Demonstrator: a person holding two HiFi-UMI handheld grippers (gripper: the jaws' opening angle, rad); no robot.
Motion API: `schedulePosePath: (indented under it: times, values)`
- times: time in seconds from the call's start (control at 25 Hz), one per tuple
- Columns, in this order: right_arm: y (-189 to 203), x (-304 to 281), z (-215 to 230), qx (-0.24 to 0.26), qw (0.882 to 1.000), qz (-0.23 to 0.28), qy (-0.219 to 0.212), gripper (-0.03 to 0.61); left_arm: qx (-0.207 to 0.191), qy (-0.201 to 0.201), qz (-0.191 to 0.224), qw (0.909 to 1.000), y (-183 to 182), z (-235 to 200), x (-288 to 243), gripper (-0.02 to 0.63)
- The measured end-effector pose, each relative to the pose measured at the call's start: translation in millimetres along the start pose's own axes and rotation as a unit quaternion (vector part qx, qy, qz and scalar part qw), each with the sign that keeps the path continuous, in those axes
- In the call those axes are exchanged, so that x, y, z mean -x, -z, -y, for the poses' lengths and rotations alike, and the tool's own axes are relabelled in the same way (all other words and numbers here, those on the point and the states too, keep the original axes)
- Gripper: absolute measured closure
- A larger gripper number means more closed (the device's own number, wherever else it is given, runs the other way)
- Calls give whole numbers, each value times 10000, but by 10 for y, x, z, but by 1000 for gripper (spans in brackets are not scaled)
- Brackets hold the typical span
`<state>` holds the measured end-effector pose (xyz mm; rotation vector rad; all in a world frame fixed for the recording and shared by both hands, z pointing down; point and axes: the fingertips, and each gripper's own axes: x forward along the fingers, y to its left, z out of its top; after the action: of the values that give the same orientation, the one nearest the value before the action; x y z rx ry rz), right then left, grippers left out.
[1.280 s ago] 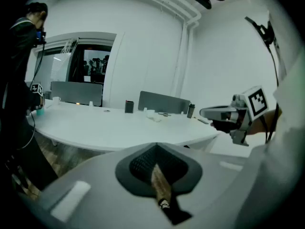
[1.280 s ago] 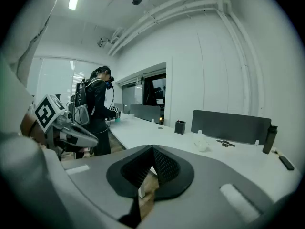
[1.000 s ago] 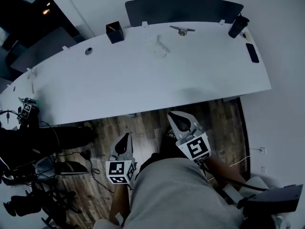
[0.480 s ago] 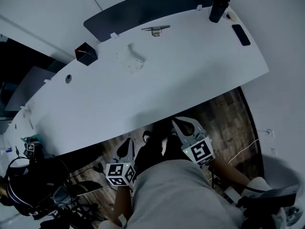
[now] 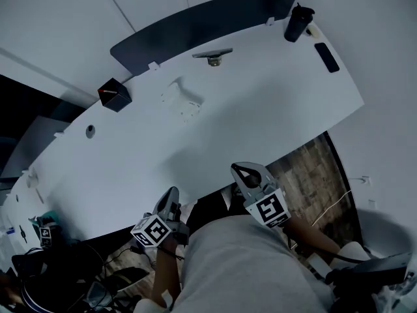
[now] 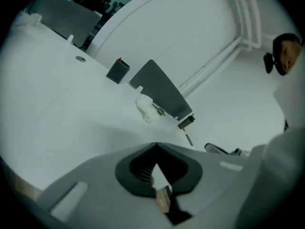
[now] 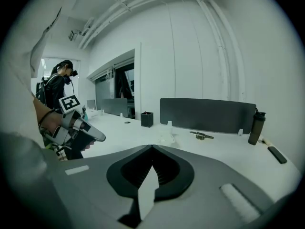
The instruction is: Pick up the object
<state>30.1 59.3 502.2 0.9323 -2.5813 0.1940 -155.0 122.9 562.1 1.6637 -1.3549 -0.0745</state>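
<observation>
As the fingers (image 7: pixel 217 178) meet, the white object (image 5: pixel 181 101) lies well beyond.

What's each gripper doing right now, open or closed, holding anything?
Left gripper: closed, holding nothing.
Right gripper: closed, holding nothing.

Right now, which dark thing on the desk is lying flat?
The black phone near the desk's right end; the bottle beside it and the pen holder stand upright.

On the desk (image 5: pixel 260 109), a box (image 5: pixel 115 95) lies left, a bottle (image 5: pixel 298 22) right, before the divider panel (image 5: pixel 195 25).
</observation>
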Motion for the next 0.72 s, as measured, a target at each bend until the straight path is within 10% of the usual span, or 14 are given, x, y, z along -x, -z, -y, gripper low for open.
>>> schedulePosePath:
  times: [0.72]
  values:
    - [-452,-553,270,-277,9957,-461,757,577,565,927,-704,9916,-1241,-468,-1328,612]
